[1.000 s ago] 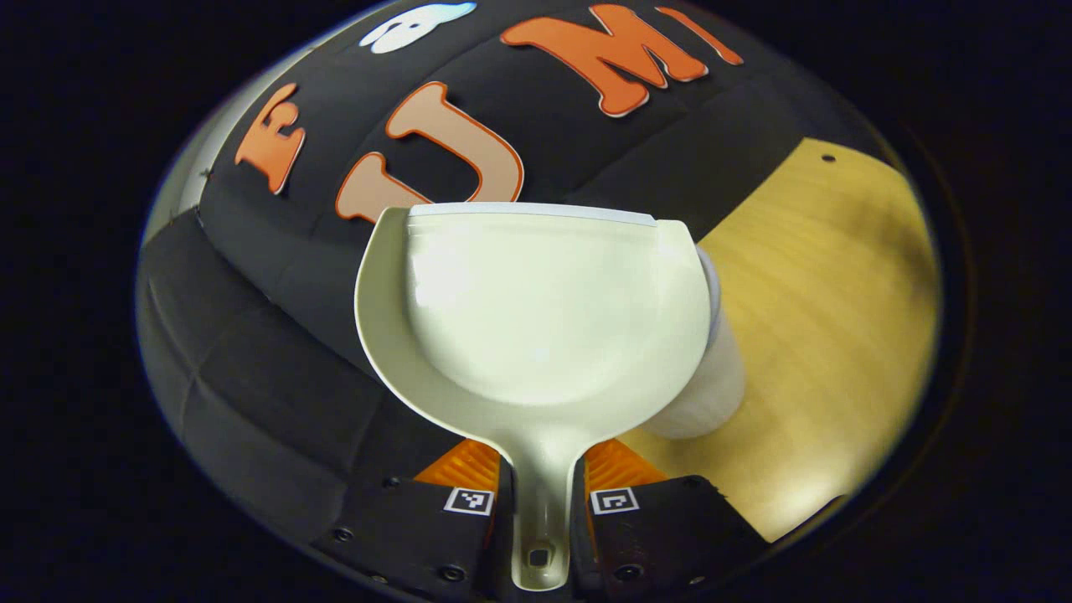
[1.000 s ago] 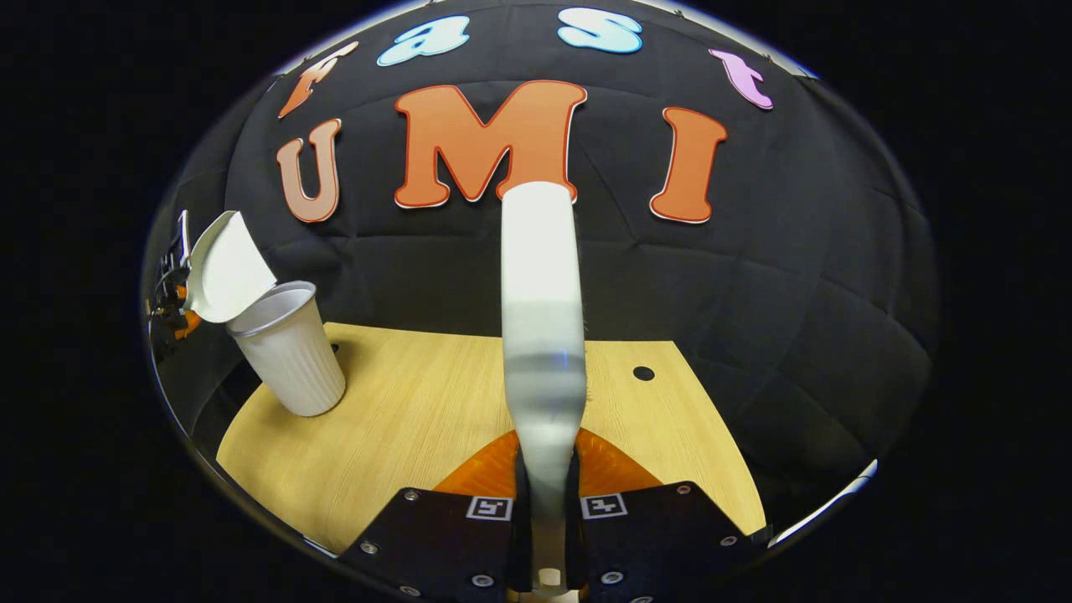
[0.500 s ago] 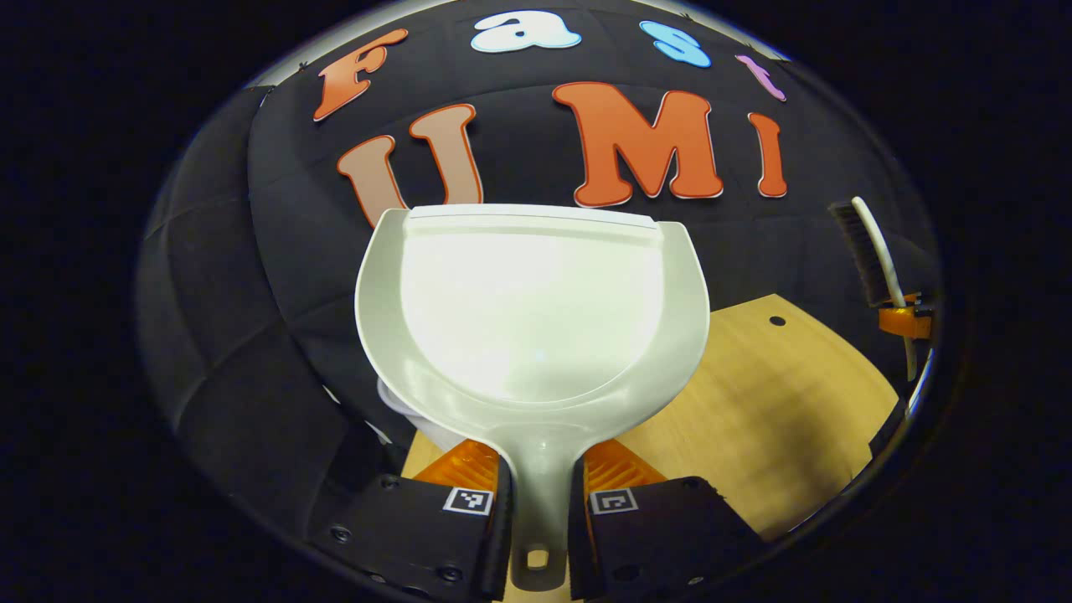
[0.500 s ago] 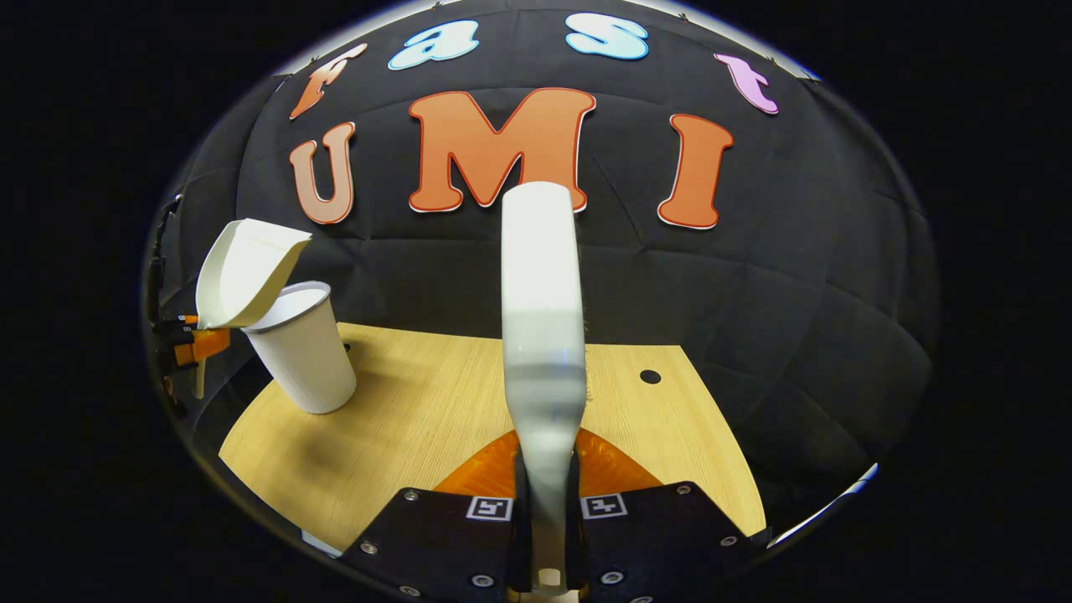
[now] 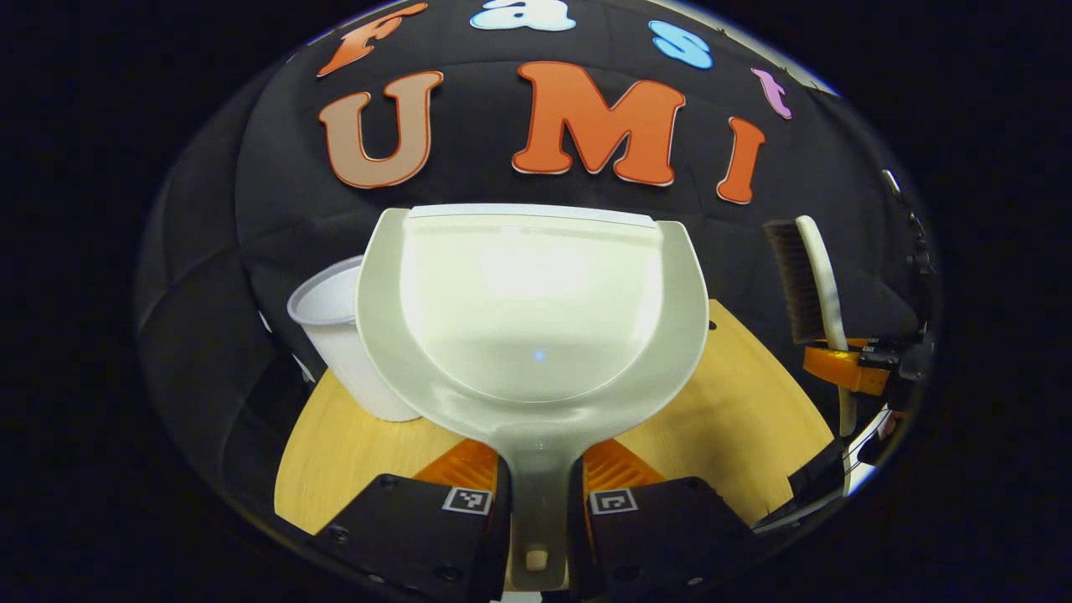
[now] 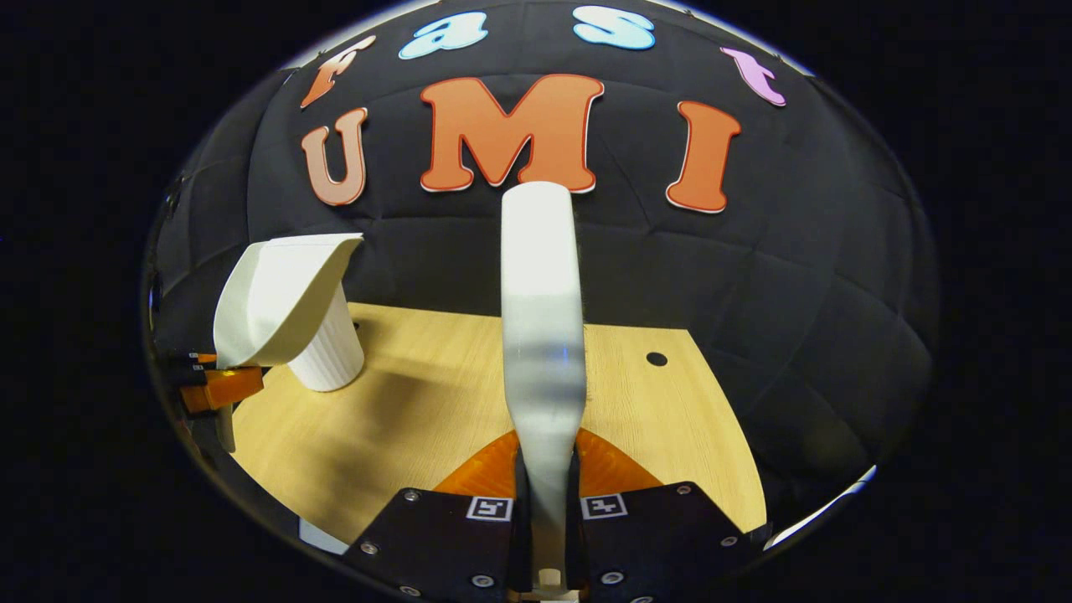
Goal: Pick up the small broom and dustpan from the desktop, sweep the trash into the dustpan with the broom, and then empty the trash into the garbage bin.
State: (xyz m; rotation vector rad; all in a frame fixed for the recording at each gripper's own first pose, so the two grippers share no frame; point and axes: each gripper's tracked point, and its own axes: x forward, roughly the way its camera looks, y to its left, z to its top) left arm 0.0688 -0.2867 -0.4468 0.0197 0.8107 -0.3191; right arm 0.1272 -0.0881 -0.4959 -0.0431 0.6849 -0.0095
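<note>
Left gripper view: left gripper pinched on dustpan handle, pan held ahead of jaws, level and bare, probably just emptied; one bin left behind it, one broom far right

Right gripper view: right gripper clamped on broom handle, upright ahead of jaws, parked off desk; one dustpan far left over bin

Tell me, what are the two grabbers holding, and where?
Left gripper pinches the dustpan by its handle; right gripper pinches the broom by its handle.
</note>
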